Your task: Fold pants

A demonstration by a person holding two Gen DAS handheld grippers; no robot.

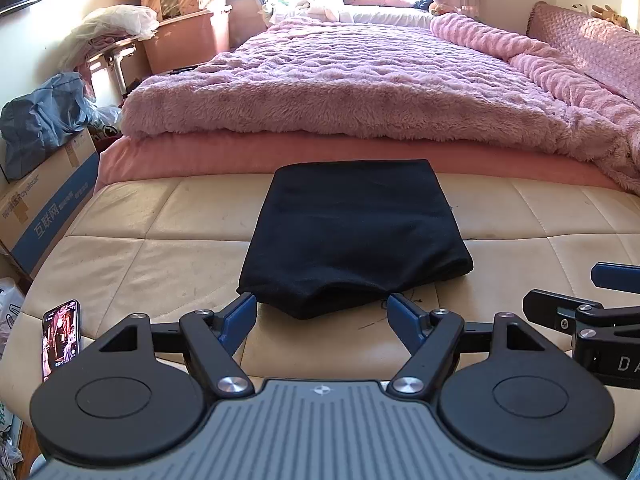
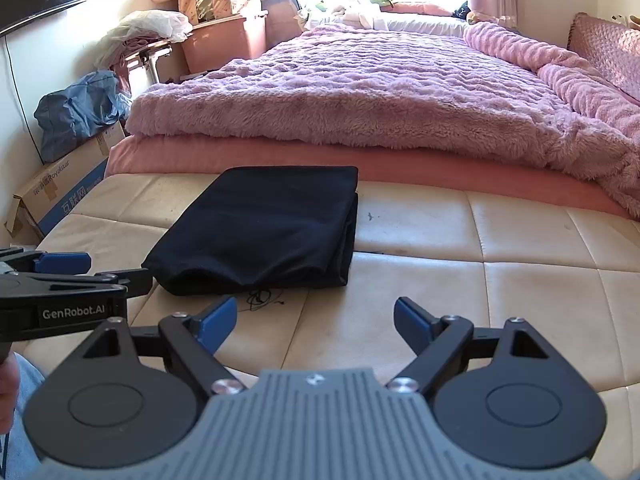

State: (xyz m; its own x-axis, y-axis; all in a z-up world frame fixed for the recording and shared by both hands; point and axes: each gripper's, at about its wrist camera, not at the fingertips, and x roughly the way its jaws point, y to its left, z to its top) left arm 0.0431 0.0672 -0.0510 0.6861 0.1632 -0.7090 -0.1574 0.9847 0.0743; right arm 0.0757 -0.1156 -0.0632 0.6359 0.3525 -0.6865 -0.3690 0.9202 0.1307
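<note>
Pants, black, lie folded in a compact rectangle on the cream padded bench at the foot of the bed, with the far short edge close to the pink mattress edge. I judge the fold is finished or nearly so, because both tools are clear of the cloth. The left gripper is spread wide just before the near edge and grasps nothing; the right gripper is also spread and empty, near the right front corner. The long axis of the bundle runs away from the person toward the bed, and the rounded, thicker edge points to the person
</note>
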